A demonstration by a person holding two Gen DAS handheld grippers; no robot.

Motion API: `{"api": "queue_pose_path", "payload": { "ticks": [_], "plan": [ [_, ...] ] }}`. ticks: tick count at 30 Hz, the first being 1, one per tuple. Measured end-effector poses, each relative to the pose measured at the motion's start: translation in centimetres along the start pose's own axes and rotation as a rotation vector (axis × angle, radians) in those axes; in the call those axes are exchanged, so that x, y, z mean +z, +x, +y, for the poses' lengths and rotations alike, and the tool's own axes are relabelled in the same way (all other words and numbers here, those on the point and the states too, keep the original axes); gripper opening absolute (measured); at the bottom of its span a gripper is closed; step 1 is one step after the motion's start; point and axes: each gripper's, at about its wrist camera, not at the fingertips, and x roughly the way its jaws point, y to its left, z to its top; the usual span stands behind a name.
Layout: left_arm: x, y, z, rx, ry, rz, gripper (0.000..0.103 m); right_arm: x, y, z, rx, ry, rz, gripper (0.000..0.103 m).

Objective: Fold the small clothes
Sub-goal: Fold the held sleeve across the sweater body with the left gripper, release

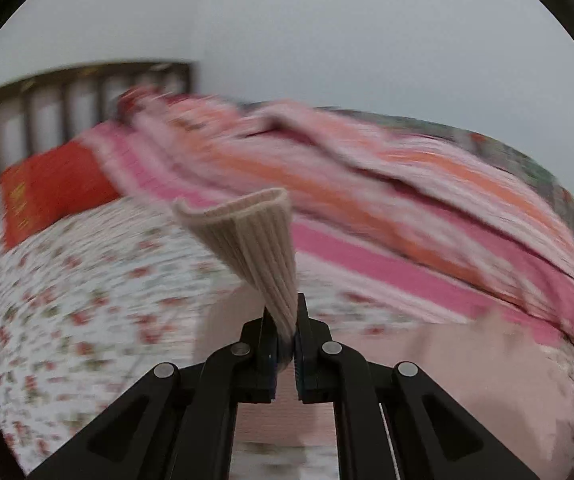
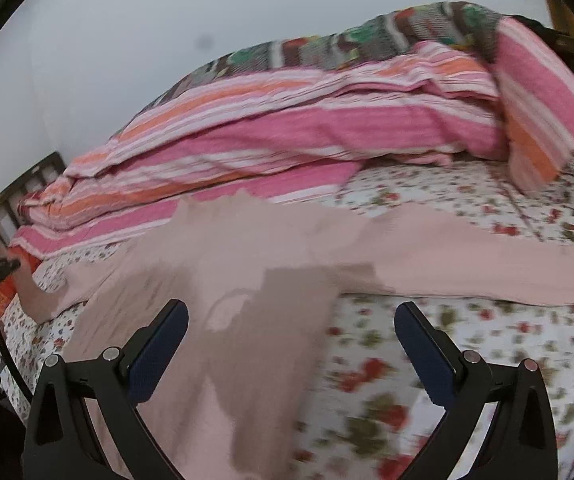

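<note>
My left gripper is shut on the beige ribbed cuff of a pale pink garment and holds it up above the bed. The same pink garment lies spread on the floral bedsheet in the right wrist view, one sleeve stretching to the right. My right gripper is open and empty, just above the garment's near part. The left gripper shows small and dark at the far left of the right wrist view.
A pink and orange striped quilt is heaped along the back of the bed, over a multicoloured blanket. A red pillow lies by the dark slatted headboard. A pale wall is behind.
</note>
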Motion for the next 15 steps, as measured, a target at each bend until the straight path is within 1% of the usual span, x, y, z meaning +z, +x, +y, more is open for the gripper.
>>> {"api": "queue_pose_path", "payload": {
  "ticks": [3,5,6,8,11,13,15],
  "plan": [
    [-0.2,-0.5,-7.5,-0.094,0.09,-0.002,0.007,0.0,-1.3,-2.8,-0.032,0.028,-0.023,0.101],
    [-1.1,-0.9,-12.6,-0.145,0.158,-0.001,0.007,0.0,-1.6,-4.4,-0.058,0.055,-0.022,0.101],
    [-1.9,-1.1,-15.8,-0.179,0.201,0.003,0.007,-0.1,-1.7,-5.1,-0.062,0.071,-0.02,0.101],
    [-3.1,-1.3,-19.8,-0.231,0.247,0.017,0.007,-0.1,-2.0,-6.9,-0.064,0.113,-0.022,0.101],
    [-6.5,-1.8,-26.1,-0.315,0.31,0.062,0.007,0.1,-2.3,-8.5,-0.061,0.149,-0.026,0.101],
    [-8.8,-2.1,-29.1,-0.348,0.338,0.093,0.007,0.1,-2.3,-9.0,-0.074,0.152,-0.025,0.101],
    [-11.1,-2.0,-31.2,-0.374,0.361,0.138,0.007,0.1,-2.3,-9.1,-0.08,0.148,-0.022,0.101]
  ]
}}
